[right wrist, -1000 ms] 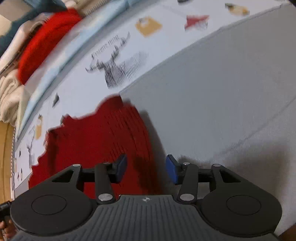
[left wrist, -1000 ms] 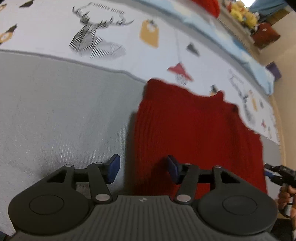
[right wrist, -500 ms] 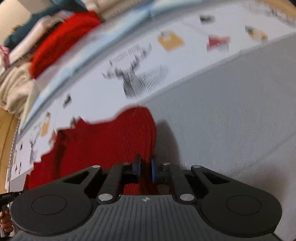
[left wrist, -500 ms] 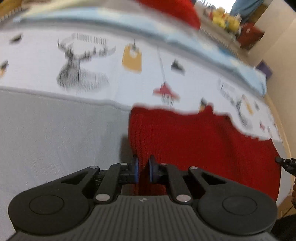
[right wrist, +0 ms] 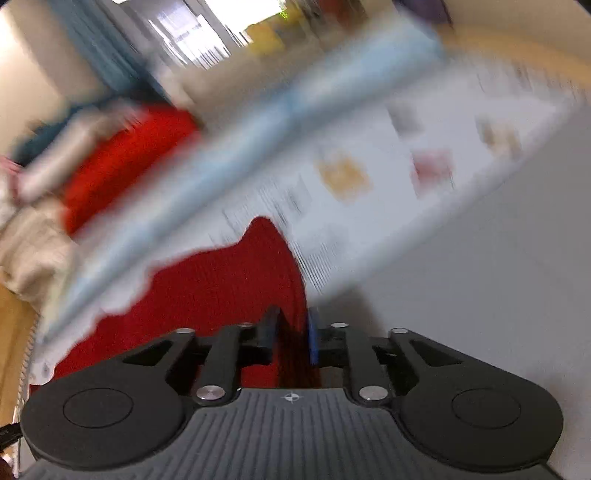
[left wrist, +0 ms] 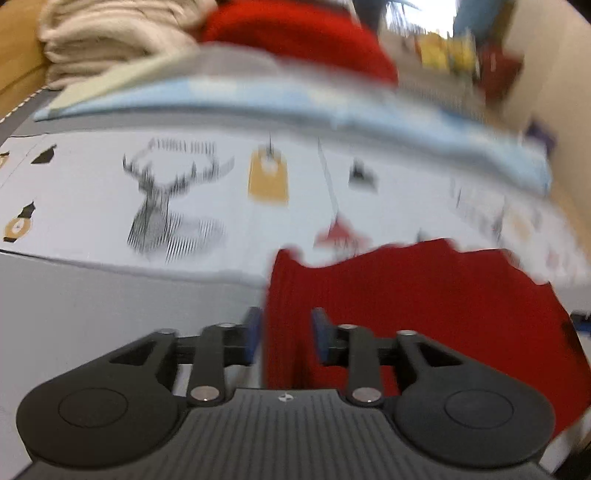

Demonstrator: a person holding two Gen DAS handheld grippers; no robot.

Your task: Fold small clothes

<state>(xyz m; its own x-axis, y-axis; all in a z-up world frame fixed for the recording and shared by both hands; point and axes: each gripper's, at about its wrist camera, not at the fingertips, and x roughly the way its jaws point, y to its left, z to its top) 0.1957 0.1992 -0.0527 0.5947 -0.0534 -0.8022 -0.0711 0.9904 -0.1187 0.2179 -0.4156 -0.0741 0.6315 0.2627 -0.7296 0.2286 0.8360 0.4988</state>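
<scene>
A red knit garment (left wrist: pixel 424 291) lies on the grey and printed bed cover, motion-blurred. My left gripper (left wrist: pixel 284 334) has its blue-padded fingers around the garment's left edge, with a fold of red cloth between them and a visible gap. The same garment shows in the right wrist view (right wrist: pixel 221 288). My right gripper (right wrist: pixel 291 334) pinches its right edge, with the fingers close together on the cloth. Both edges are lifted off the bed.
A white sheet with a deer print (left wrist: pixel 170 206) and small pictures covers the far half of the bed. Behind it lie a light blue blanket (left wrist: pixel 332 107), a red knit pile (left wrist: pixel 303 33) and folded cream towels (left wrist: pixel 110 33).
One second ago both grippers were open at the garment's edges. They then shut on the cloth and have lifted and tilted up; the left fingers now stand wider around a thicker fold.
</scene>
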